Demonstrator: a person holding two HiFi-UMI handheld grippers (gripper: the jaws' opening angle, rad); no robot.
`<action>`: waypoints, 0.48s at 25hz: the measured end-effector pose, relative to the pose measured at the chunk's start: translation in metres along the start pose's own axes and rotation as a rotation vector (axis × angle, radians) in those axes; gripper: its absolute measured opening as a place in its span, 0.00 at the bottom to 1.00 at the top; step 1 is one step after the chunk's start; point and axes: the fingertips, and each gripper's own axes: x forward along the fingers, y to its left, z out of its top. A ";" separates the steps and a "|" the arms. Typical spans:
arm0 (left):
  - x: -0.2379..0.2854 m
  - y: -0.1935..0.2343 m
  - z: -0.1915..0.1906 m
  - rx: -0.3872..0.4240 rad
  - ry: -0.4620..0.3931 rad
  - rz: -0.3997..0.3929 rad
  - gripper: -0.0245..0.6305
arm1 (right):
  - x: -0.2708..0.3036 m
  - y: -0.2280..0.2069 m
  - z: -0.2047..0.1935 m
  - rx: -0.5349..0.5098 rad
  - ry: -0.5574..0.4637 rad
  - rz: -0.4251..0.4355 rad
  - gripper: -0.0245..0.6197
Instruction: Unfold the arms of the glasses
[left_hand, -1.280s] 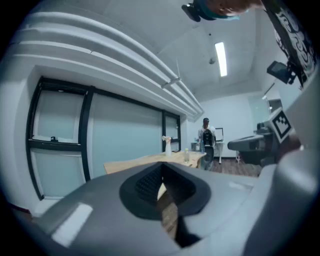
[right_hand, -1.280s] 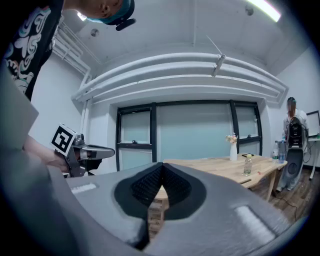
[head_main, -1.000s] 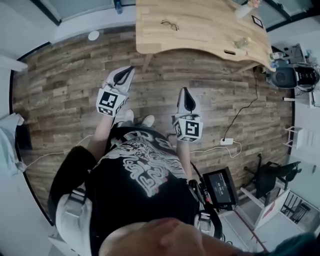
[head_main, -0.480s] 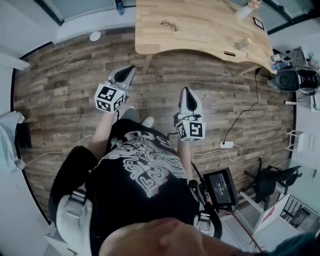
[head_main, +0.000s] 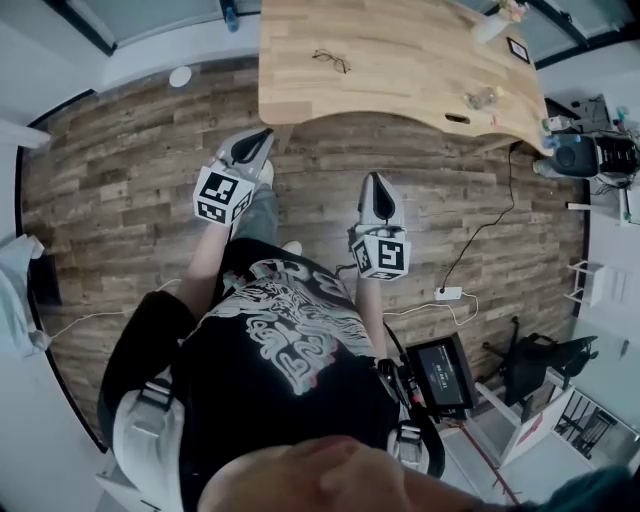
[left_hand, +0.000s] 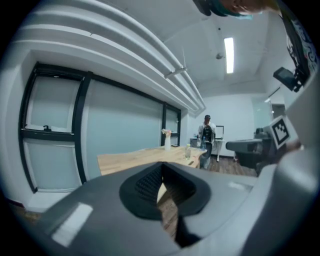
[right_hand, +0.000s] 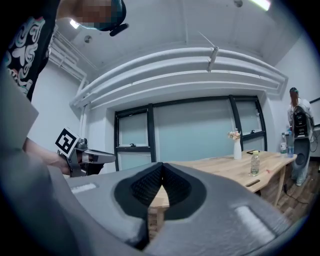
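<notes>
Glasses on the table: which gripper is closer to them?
Left, by a little. The left gripper is near the edge of the table, left of the glasses. The right gripper is farther back over the floor, slightly to their right.

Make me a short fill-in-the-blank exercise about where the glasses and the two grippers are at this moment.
1. The glasses lie untouched on the ____.
2. The left gripper has its jaws ____, with nothing between them.
3. The right gripper, jaws together, holds ____.
4. Both grippers hang over the wooden ____, short of the glasses.

Missing words: table; shut; nothing; floor.
</notes>
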 end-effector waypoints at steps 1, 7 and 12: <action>0.012 0.010 -0.001 -0.002 0.001 -0.004 0.02 | 0.014 -0.005 -0.002 -0.001 0.006 -0.003 0.04; 0.099 0.080 0.011 0.001 -0.002 -0.039 0.02 | 0.115 -0.037 -0.003 0.007 0.037 -0.029 0.04; 0.170 0.151 0.028 0.003 0.025 -0.080 0.02 | 0.211 -0.056 0.003 0.007 0.066 -0.054 0.04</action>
